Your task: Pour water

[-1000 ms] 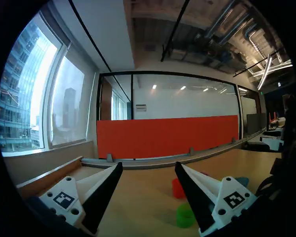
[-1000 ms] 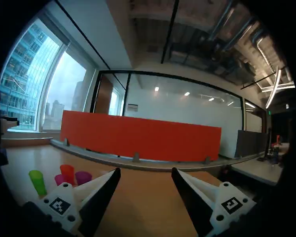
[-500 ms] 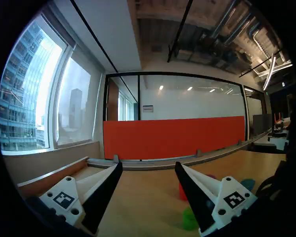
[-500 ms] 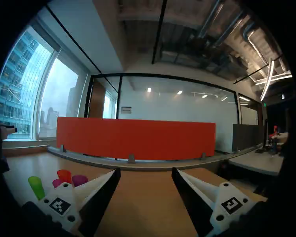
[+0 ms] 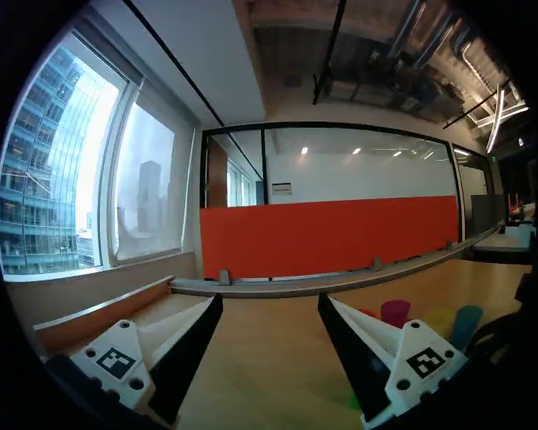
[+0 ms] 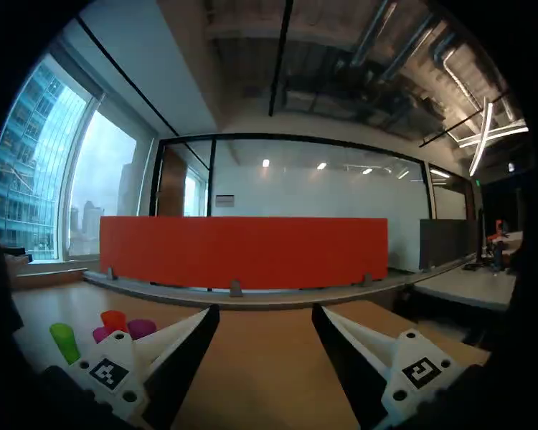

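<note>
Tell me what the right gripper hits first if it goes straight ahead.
Nothing near: the right gripper points over bare table toward the orange partition, probably first; the cups sit off to its left.

A pale wooden tabletop (image 5: pixel 269 358) ran to an orange divider panel (image 5: pixel 326 236) along its far edge. Tall windows (image 5: pixel 61 186) on the left showed glass towers (image 5: pixel 32 179) in grey daylight. Behind the panel stood a glass-walled room (image 6: pixel 319 190). Exposed pipes (image 6: pixel 384 39) and strip lights (image 6: pixel 484 136) crossed the dark ceiling (image 6: pixel 305 79).
</note>
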A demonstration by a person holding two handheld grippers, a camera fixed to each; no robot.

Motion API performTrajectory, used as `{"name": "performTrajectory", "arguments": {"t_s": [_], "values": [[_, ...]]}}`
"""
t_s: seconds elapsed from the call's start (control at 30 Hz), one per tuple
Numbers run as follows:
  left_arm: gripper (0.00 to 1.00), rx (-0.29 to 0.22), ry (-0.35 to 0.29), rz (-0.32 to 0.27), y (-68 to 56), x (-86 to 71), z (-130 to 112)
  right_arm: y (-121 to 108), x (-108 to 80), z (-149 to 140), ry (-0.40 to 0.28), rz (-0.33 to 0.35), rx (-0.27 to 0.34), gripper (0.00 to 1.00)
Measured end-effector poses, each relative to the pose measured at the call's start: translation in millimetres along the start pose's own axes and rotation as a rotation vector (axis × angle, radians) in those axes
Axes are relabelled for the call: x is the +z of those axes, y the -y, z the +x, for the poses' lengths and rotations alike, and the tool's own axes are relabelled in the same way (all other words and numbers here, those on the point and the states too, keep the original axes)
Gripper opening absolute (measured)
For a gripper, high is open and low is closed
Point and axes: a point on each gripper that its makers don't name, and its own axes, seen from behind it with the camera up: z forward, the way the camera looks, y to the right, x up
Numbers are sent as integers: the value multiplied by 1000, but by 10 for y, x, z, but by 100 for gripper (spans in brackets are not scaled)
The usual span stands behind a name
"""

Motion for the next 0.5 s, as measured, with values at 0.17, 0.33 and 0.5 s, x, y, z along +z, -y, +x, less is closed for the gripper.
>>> {"name": "performTrajectory", "arguments": {"t_s": [0.17, 0.33, 0.5], "values": [[99, -13, 1, -5, -25, 17, -123, -61, 6, -39, 7, -15, 29, 100], [99, -23, 13, -1, -30, 32, -280, -68, 11, -74, 13, -15, 37, 100], [99, -38, 25, -4, -65, 43, -428, -44, 27, -81, 13, -10, 38, 100]]}}
